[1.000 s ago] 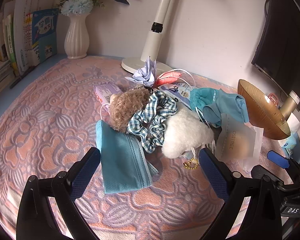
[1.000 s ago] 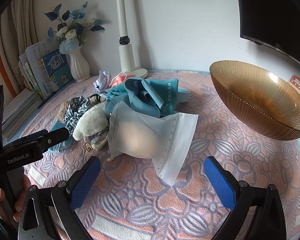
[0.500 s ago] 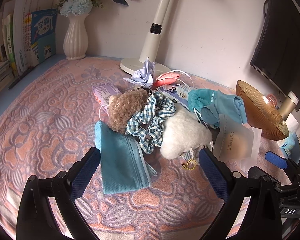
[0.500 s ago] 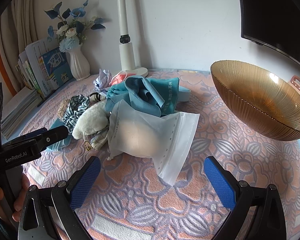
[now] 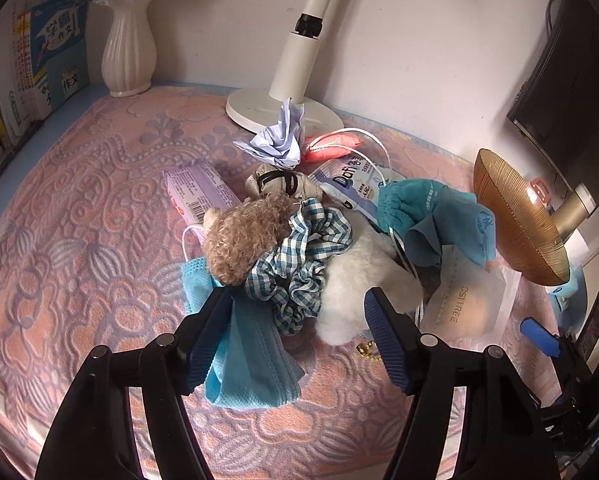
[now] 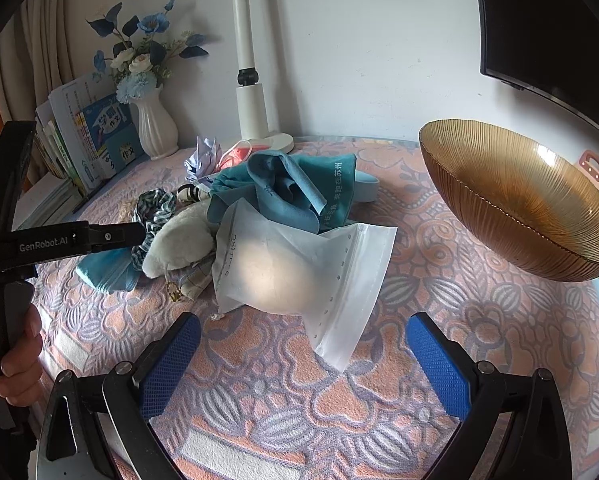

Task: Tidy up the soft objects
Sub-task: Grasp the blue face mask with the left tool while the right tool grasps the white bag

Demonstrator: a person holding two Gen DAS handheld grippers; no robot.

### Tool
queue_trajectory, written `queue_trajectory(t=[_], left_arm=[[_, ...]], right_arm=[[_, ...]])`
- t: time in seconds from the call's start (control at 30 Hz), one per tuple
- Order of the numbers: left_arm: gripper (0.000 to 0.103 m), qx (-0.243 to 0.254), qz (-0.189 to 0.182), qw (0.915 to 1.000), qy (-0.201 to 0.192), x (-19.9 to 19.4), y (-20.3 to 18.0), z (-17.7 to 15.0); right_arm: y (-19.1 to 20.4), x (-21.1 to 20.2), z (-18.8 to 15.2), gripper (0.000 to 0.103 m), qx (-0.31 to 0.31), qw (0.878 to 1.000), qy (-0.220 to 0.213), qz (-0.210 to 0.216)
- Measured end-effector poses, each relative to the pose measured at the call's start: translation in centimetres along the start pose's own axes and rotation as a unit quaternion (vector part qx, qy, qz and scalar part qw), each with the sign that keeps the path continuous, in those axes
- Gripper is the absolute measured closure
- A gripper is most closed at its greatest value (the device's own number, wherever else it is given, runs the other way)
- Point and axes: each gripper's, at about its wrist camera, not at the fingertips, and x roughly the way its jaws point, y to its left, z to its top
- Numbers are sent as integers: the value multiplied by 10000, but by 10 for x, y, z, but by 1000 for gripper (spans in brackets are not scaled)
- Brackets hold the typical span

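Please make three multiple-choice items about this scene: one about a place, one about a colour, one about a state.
1. Where is the checked hair tie?
A. in the bowl
B. between the brown plush and the white plush
C. beside the vase

2. What colour is the face mask?
A. blue
B. pink
C. black

3. How is the left gripper?
A. shut on the mask
B. shut on nothing
C. open

Answers: 1 B, it lies between the brown plush and white plush; 2 A, its pleats are blue; 3 C, its fingers stand apart, holding nothing.

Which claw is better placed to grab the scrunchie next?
Left, probably. The left claw is open right at the scrunchie, its fingers either side. The right claw sits open short of the pouch, farther away.
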Motion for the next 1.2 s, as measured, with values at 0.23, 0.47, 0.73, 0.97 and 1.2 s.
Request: queue_trajectory(t=[0.23, 0.47, 0.73, 0.97, 1.2], left_arm=[[42, -83, 140, 9989, 433, -15, 11, -14], [39, -394, -135, 9975, 573, -58, 34, -28], [38, 106, 851, 9928, 840, 7, 28, -5], [52, 194, 734, 9949, 670, 17, 35, -15], [87, 248, 595, 9972, 375, 2, 29, -35]], right_arm=[[-13, 8, 2, 0, 285, 9993, 201, 156], [-19, 3, 0, 0, 446, 9987, 144, 214], [-12, -29, 13, 0, -336, 9993, 151, 12], [3, -15, 40, 0, -1821, 9817, 550, 9], [48, 25, 27, 10, -3253, 9423, 526, -594]])
